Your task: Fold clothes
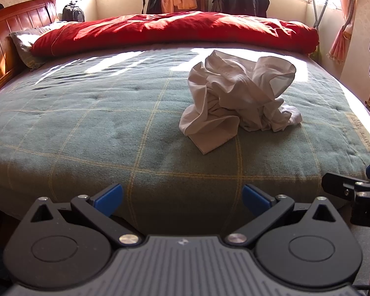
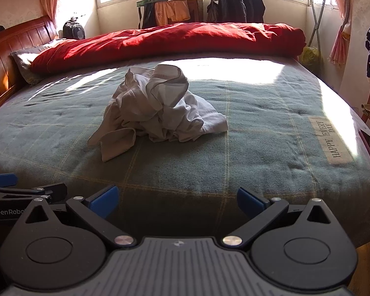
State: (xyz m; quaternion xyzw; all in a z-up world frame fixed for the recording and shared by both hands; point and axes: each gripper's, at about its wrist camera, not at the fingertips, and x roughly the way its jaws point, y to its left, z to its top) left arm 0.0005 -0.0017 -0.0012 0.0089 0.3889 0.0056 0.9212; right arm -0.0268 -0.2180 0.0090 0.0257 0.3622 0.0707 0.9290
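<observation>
A wide bed (image 1: 61, 128) covered in a green checked blanket fills both views, with a red quilt (image 1: 175, 30) rolled along its far side and a wooden headboard (image 1: 9, 39) off to the left. Near the middle of the blanket sits the task's thing, a pale garment (image 1: 236, 98) crumpled into a tall heap, one flap trailing toward the near edge and a looped hem standing up at the top; the right wrist view shows the same heap (image 2: 157, 108) left of centre.

The likely trouble is the bundle itself — no collar, sleeve or hem is laid out plainly, so a pinch into the mass could catch several layers at once and lift the whole knot rather than open it. The loose near flap looks the safer first hold. Strong sun glare across the far blanket may also hide edges.

Both grippers hover at the near edge of the bed, well apart from the garment, pointing level across it. The left gripper (image 1: 182, 197) has its blue-tipped fingers spread wide with nothing between them, and the right gripper (image 2: 177, 197) is likewise spread and empty — each just beside the other
</observation>
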